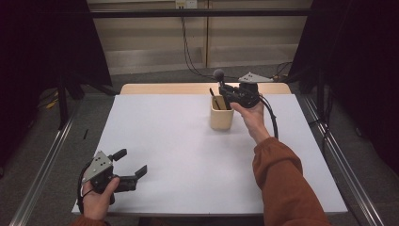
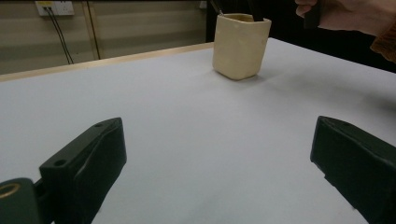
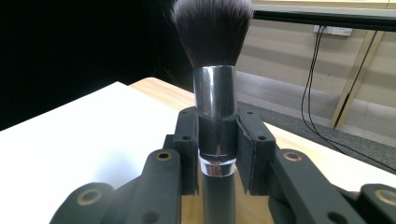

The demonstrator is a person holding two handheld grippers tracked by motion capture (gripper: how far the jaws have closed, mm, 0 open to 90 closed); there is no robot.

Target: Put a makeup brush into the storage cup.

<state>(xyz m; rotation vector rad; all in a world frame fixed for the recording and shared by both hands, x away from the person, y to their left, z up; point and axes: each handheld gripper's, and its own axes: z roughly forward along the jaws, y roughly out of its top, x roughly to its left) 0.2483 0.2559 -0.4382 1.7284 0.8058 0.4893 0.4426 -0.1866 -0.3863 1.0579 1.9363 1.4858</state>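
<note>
Jaws of my right gripper [image 3: 216, 140] are clamped on the silver ferrule of a makeup brush [image 3: 214, 70], bristles up, held over the cream cup [image 1: 221, 114] at the table's [image 1: 188, 155] far side. A dark stick stands inside that cup. My left gripper [image 1: 131, 165] rests at the near left corner, jaws spread wide, nothing between them.

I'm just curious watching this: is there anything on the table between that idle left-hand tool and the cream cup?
Nothing visible. Bare white table lies between the open left tool and the cup; the right tool holds a brush above the cup.
</note>
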